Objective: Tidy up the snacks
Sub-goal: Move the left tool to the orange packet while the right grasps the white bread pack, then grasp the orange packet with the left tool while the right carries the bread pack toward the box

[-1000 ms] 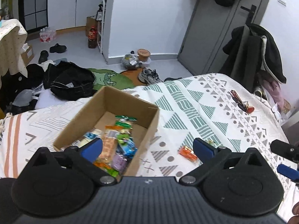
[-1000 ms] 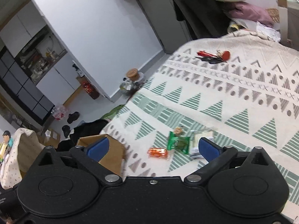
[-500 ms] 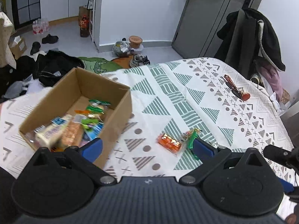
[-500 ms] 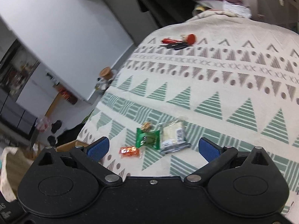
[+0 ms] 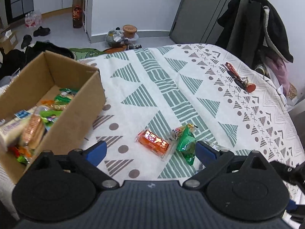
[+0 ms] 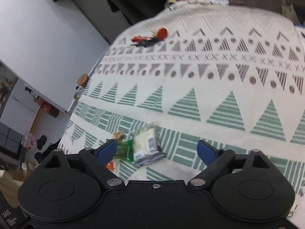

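A cardboard box (image 5: 86, 103) with several snack packets inside stands at the left of the patterned bedspread. An orange snack packet (image 5: 153, 142) and a green packet (image 5: 186, 146) lie on the bedspread just ahead of my left gripper (image 5: 150, 150), which is open and holds nothing. In the right wrist view my right gripper (image 6: 157, 149) is open and empty, low over a clear packet with a white snack (image 6: 145, 146). The green packet (image 6: 124, 149) lies by its left finger, and the orange packet (image 6: 112, 166) shows partly below that finger.
A red-and-black bunch of keys (image 5: 240, 79) lies far right on the bedspread (image 5: 171, 87). Coats hang on a rack (image 5: 253, 24) beyond the bed. Bags, shoes and a jar (image 5: 129, 31) sit on the floor past the bed's far edge.
My left gripper has swung right, from over the box to over the loose packets. My right gripper has moved in and down toward the white snack packet. Both stay open.
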